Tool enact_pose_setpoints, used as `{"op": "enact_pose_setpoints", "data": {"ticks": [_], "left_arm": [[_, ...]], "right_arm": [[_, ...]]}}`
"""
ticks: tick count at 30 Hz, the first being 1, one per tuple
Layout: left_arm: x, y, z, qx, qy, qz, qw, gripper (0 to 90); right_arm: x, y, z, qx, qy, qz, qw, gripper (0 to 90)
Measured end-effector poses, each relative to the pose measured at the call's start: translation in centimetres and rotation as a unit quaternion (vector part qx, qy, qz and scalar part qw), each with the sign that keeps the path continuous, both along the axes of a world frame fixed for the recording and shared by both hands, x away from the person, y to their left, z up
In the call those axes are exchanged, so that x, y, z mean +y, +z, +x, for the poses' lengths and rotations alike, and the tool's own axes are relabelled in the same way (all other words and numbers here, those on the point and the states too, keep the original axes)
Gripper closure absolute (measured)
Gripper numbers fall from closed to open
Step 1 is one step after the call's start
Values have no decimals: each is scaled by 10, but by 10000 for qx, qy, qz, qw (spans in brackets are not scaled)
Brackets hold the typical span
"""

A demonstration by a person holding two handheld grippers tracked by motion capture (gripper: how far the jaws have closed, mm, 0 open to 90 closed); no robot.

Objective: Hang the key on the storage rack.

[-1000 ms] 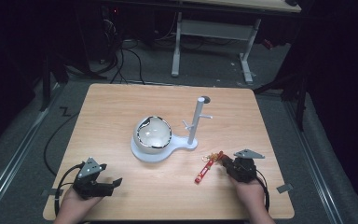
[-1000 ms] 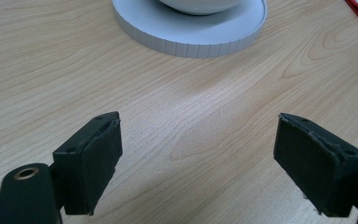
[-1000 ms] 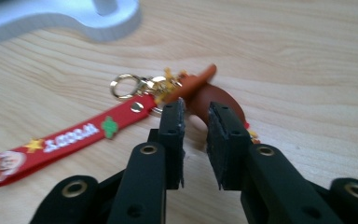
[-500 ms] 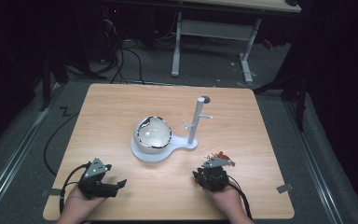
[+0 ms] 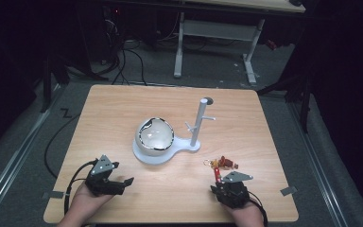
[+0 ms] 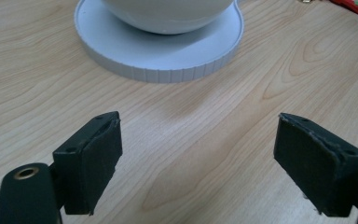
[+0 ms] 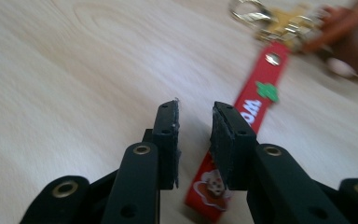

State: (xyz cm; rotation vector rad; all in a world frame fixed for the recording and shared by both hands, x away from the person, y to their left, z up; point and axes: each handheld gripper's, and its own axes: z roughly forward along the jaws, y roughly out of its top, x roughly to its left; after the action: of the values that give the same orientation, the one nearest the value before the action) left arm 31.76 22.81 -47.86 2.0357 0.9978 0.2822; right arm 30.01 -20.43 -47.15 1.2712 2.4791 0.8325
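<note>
So the red keychain strap (image 7: 254,109) is lying flat on the wooden table (image 5: 123,109) near the right front edge, metal clip end pointing away. The right gripper (image 7: 194,112) sits right over the strap's near end, jaws down to a narrow gap that's just been widening, nothing pinched between them (the strap runs under the right-hand jaw). The left gripper (image 6: 198,149) rests at the near left, jaws wide apart with bare table between, facing the white round base (image 6: 158,56) under the bowl (image 5: 156,136).
</note>
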Motion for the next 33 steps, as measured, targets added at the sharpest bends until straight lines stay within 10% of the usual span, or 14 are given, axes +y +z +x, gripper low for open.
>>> {"op": "enact_pose_setpoints", "data": {"ticks": [11,27,33], "left_arm": [[-5,1,4,-29,-64,-2,10000,160],[8,-1,-6,39,89,12,10000,160],[12,-2,-9,83,172,33,9998,160]], "right_arm": [[-49,9,-21,-29,-608,-192,9980,684],[-22,6,13,69,-71,-411,9991,596],[-15,13,39,529,371,-763,9950,558]]}}
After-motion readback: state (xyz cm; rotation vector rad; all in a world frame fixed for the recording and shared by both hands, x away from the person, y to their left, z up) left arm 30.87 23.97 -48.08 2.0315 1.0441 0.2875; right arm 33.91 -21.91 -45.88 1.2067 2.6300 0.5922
